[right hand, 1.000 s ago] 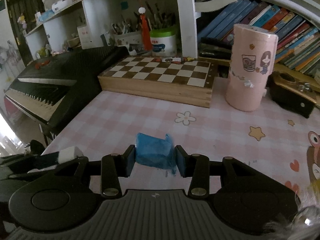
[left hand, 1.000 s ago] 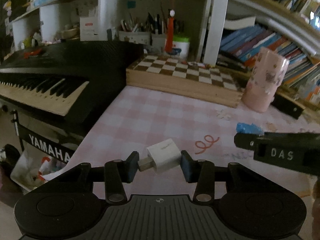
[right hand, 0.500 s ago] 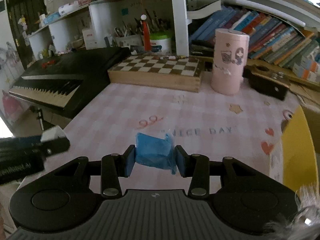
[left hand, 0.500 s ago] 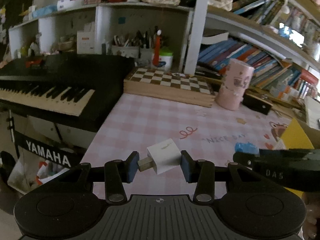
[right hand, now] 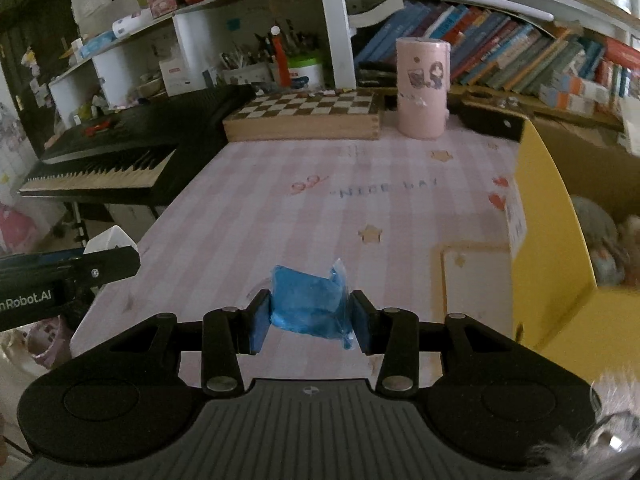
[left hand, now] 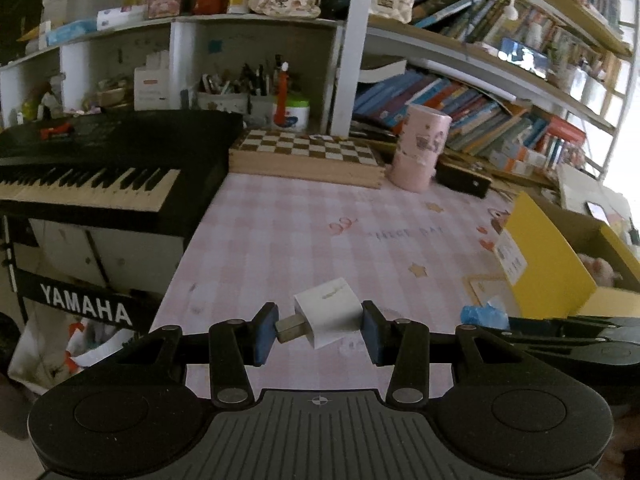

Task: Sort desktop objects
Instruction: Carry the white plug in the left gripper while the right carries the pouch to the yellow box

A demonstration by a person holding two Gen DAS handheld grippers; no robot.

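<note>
While both things are held up over the near edge of the table, the job looks like carrying them to the yellow cardboard box (left hand: 556,268) at the table's right edge. The left gripper (left hand: 320,330) squeezes a small white plastic charger block (left hand: 330,312) with a metal plug; one pad presses the plug's tip, the other the block's far side. That hold looks slippery, so move it slowly and keep it level. The right gripper (right hand: 310,320) is closed on a soft blue crinkly packet (right hand: 310,300), which squashes a bit and should stay put. Bring each one right over the box's open top before letting go, one at a time, so the two grippers do not bump.

The table wears a pink checked cloth (right hand: 320,200) with stars and hearts. At its far edge sit a wooden chessboard box (right hand: 304,118) and a tall pink paper roll (right hand: 422,88). A black keyboard piano (left hand: 92,172) stands off the left edge, and crowded shelves of books (left hand: 460,108) rise behind.
</note>
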